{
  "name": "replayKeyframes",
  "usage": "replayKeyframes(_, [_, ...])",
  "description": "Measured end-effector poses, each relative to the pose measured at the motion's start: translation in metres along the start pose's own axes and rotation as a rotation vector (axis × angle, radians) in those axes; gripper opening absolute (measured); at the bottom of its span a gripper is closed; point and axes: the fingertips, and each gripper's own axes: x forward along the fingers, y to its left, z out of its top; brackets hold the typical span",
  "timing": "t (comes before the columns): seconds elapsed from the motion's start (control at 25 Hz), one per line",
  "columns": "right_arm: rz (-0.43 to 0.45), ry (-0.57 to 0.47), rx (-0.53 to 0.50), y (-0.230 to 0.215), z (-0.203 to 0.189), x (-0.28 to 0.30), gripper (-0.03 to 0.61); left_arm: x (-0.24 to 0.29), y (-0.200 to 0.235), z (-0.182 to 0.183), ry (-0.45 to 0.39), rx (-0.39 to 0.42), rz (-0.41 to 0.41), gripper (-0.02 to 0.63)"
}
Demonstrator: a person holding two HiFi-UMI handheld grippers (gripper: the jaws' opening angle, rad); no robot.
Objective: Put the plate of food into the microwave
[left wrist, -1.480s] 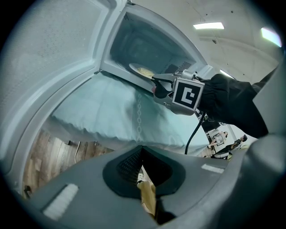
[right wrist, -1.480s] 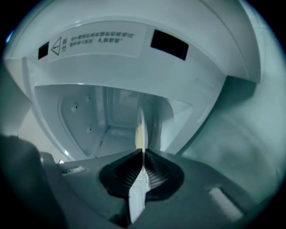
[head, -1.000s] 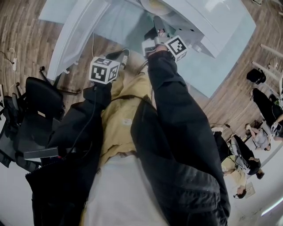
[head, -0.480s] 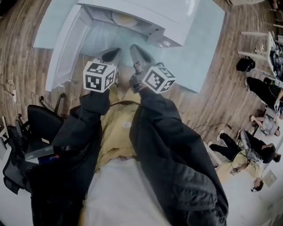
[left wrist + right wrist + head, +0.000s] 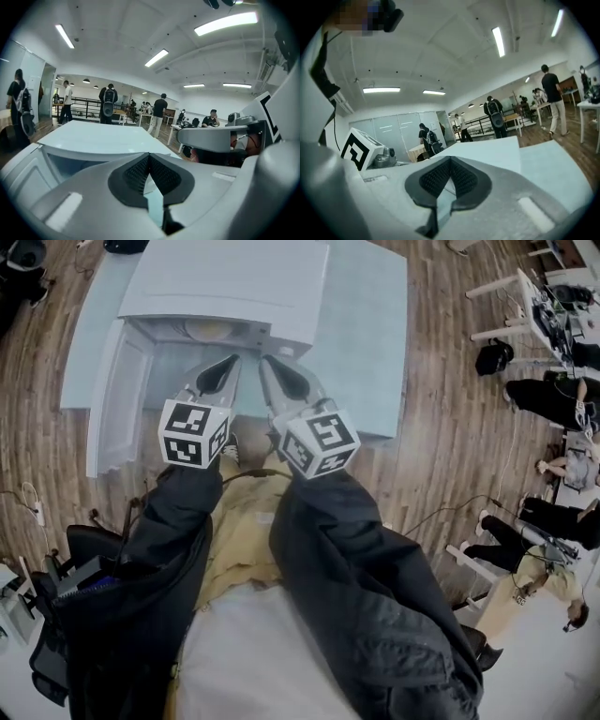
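Head view: white microwave point(image 5: 225, 282) stands on a pale blue table point(image 5: 375, 343), door point(image 5: 105, 413) swung open to the left. The plate of food point(image 5: 208, 330) sits inside the cavity; only its near edge shows under the top panel.

Left gripper point(image 5: 231, 362) is held in front of the open cavity, tip toward it and clear of the microwave. In its own view the jaws are pressed together, dark ribbed pads meeting with nothing between them.

Right gripper point(image 5: 263, 362) is just beside the left one, tips near each other but apart. In its own view the jaws are likewise closed and empty, with the microwave's flat top beyond them.

Marker cubes point(image 5: 194, 432) sit at the rear of each gripper, above the person's dark sleeves point(image 5: 375, 559).

Wooden floor point(image 5: 441, 427) surrounds the table. Several people point(image 5: 553, 399) are at desks along the right edge.
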Motion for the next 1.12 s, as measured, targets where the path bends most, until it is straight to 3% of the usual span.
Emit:
replayKeyframes(0.24, [-0.088, -0.075, -0.105, -0.018, 0.031, -0.029, -0.006, 0.015, -0.04, 0.028, -0.049, 0.067, -0.056, -0.005])
replayKeyframes(0.48, [-0.153, -0.094, -0.137, -0.035, 0.044, -0.047, -0.006, 0.023, -0.072, 0.039, -0.067, 0.115, -0.096, -0.005])
replayKeyframes(1.12, [-0.19, -0.14, -0.187, -0.051, 0.064, -0.051, -0.006, 0.036, -0.073, 0.054, -0.096, 0.141, -0.079, -0.005])
